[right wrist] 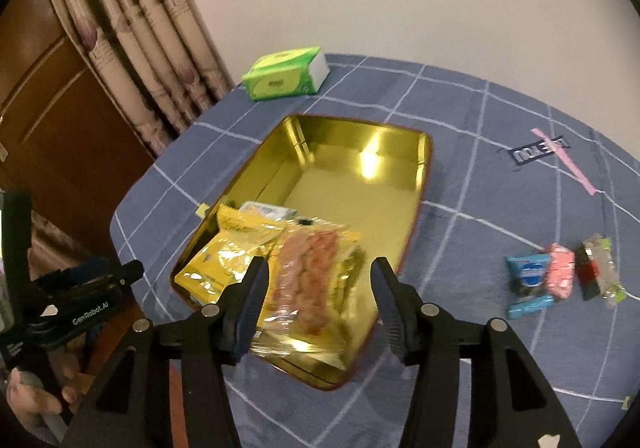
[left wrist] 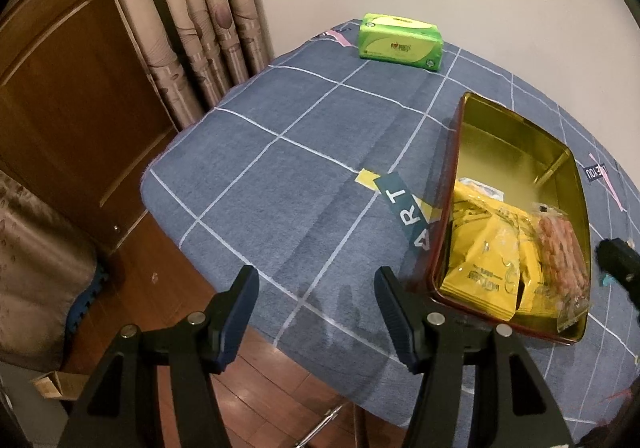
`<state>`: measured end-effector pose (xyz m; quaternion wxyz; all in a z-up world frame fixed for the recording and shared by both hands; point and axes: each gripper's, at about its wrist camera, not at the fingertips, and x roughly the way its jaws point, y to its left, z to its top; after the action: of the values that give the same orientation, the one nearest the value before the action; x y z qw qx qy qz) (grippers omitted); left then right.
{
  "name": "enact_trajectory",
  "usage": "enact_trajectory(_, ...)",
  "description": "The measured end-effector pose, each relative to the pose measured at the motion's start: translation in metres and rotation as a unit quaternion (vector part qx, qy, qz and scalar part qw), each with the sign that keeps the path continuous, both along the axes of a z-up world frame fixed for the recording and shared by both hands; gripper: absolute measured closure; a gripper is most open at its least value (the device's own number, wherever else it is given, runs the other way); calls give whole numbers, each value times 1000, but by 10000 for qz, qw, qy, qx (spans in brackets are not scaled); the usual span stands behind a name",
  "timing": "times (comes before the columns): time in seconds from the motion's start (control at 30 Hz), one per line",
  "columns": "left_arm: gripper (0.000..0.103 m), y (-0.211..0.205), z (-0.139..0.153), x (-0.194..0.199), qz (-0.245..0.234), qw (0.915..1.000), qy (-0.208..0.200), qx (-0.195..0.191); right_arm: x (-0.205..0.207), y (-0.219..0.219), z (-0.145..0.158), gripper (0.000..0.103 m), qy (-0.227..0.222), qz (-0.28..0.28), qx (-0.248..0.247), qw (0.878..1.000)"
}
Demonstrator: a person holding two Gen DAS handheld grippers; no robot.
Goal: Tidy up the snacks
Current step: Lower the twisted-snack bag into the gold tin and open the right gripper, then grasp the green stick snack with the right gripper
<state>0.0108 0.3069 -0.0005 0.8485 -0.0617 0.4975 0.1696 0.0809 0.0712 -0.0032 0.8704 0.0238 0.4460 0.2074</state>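
A gold-lined tin (left wrist: 500,140) (right wrist: 424,168) lies open on the blue checked tablecloth. Its near end holds yellow snack packets (left wrist: 480,256) (right wrist: 224,264) and a clear bag of pinkish snacks (left wrist: 560,252) (right wrist: 312,268). My right gripper (right wrist: 320,264) hovers open just above that clear bag, its pads not pressing on it. To the tin's left, my left gripper (left wrist: 316,276) stands open over the table's near edge with nothing between its fingers. Three loose snacks lie on the cloth right of the tin: a blue packet (right wrist: 528,284), a pink one (right wrist: 560,276) and a red-and-clear one (right wrist: 596,268).
A green tissue pack (left wrist: 400,42) (right wrist: 284,74) sits at the table's far edge by the wall. A patterned curtain (left wrist: 192,8) and a wooden door (left wrist: 60,88) stand left of the table. A hand (right wrist: 36,400) holds the left gripper's handle.
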Motion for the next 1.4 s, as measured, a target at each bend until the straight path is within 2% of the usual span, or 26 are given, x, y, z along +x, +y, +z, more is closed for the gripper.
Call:
enact_trajectory(0.3,42,0,-1,0,-1,10000,19,49,9,-100,4,50,-297,-681,-477,9961)
enact_trajectory(0.43,42,-2,-4,0,-67,9999,48,86,19,-164,-6,50,-300,-1170,-799,9895)
enact_trajectory(0.6,42,-7,-6,2,-148,9997,63,208,31,-225,-23,50,-172,-1590,-1062,9814)
enact_trajectory(0.7,42,-9,-5,3,-166,9996,32,216,37,-249,-33,50,-127,-1702,-1024,9800)
enact_trajectory(0.87,42,-14,-4,4,-161,9995,-16,277,54,-271,-51,50,15,-1685,-947,9811)
enact_trajectory(1.1,42,-27,8,2,-92,9987,-267,423,63,-267,-61,54,-116,-1130,-948,9890)
enact_trajectory(1.2,42,-43,16,4,-214,9980,-410,433,66,-270,-60,61,-169,-1002,-875,9910)
enact_trajectory(1.3,42,-64,22,11,-418,9972,-437,432,69,-277,-63,62,-154,-984,-854,9914)
enact_trajectory(1.4,42,-92,23,21,-716,9957,-431,395,68,-277,-71,62,-61,-712,-769,9945)
